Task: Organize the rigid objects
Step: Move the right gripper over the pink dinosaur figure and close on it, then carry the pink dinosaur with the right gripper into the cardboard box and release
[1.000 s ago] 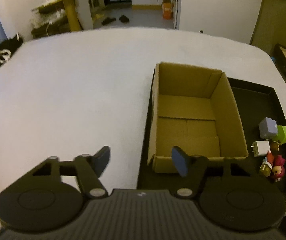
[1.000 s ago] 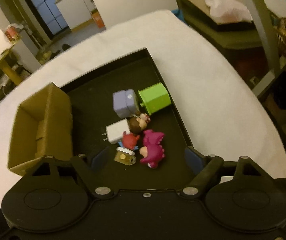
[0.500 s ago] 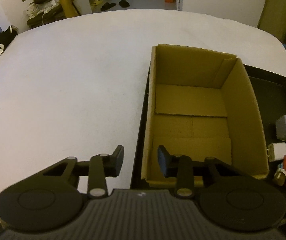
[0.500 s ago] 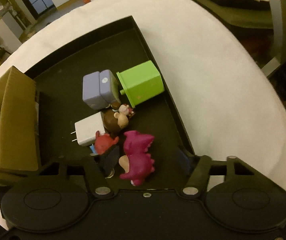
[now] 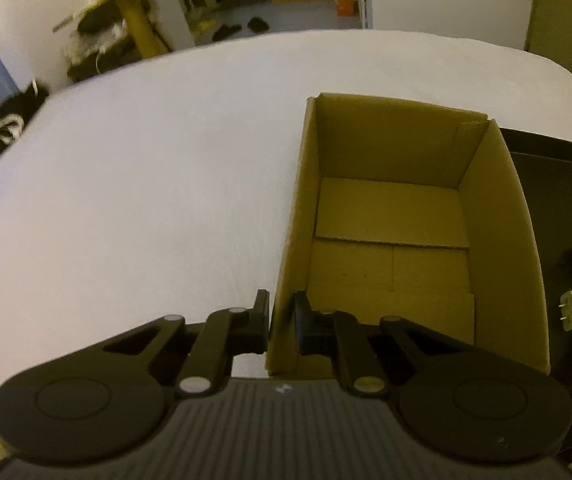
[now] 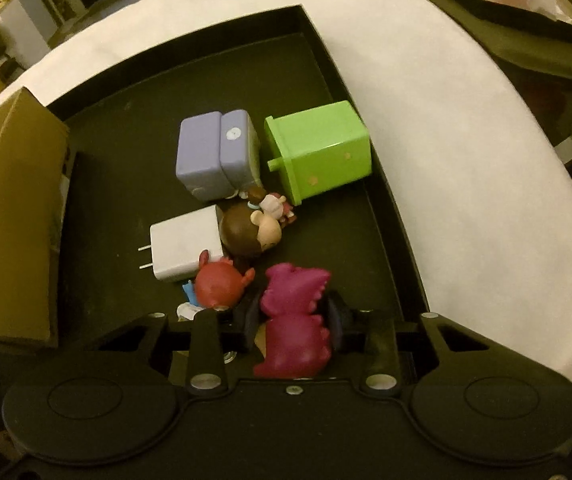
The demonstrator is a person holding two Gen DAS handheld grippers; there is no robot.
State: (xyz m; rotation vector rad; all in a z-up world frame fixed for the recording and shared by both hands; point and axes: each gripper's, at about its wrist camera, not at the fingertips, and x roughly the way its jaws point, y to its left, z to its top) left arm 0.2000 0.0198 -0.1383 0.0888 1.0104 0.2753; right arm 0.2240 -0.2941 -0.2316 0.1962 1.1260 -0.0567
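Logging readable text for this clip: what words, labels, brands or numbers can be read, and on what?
No legible text in either view.
Left gripper body: a small pale mark, too small to read.
Purple box: a round white emblem, no readable characters.
Cardboard box, white charger, green box: no print visible.

one cardboard box (image 5: 497, 248), one tray (image 6: 190, 64), four figurines (image 6: 291, 320)

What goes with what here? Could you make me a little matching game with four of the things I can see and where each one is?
Things:
1. magenta dinosaur toy
2. cardboard box
3. green bin toy
4. white charger

Places:
A. lying at the tray's right wall
B. between the right hand-held gripper fingers
C. prongs pointing toward the box
D. near-left wall between the left hand-held gripper fingers

Pairs: 1-B, 2-D, 3-A, 4-C
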